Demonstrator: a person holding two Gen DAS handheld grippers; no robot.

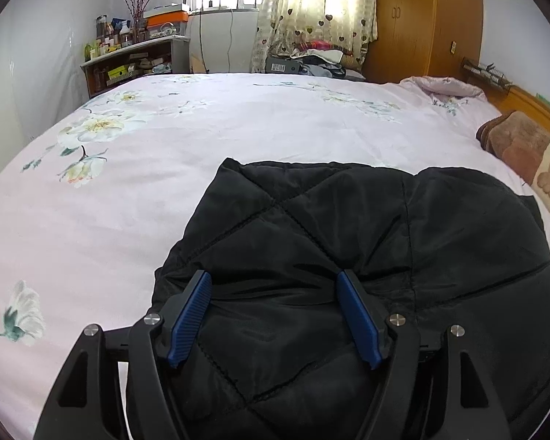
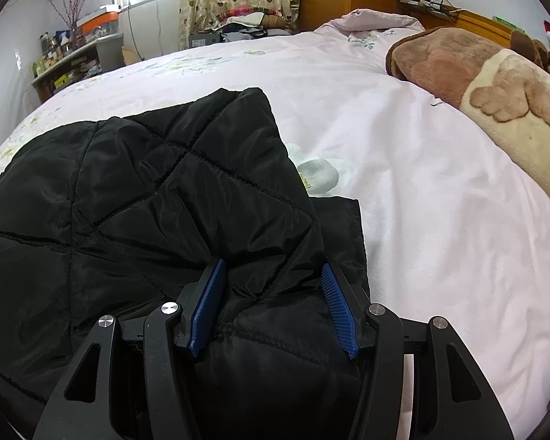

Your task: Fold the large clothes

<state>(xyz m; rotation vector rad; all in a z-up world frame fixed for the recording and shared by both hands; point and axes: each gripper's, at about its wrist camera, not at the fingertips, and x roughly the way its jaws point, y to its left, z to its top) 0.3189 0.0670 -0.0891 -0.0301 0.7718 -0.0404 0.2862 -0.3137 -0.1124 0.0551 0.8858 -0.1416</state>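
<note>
A black quilted jacket (image 1: 348,220) lies folded into a thick bundle on the pink floral bedsheet (image 1: 201,128). My left gripper (image 1: 273,278) straddles the bundle's near left part. Its blue pads (image 1: 192,315) press into the padded fabric, which puckers between them. In the right wrist view the same jacket (image 2: 146,183) fills the left half, with a lower layer sticking out at its right edge. My right gripper (image 2: 273,266) holds the near right part, and creased fabric is bunched between its blue pads (image 2: 339,308). Both jaws stand wide around the thick cloth.
A brown and cream plush blanket (image 2: 476,80) lies along the bed's right side by the wooden headboard. The sheet (image 2: 421,201) stretches bare beyond and right of the jacket. Across the bed stand a cluttered shelf (image 1: 128,62), a clothes pile (image 1: 311,58) and a wardrobe (image 1: 421,18).
</note>
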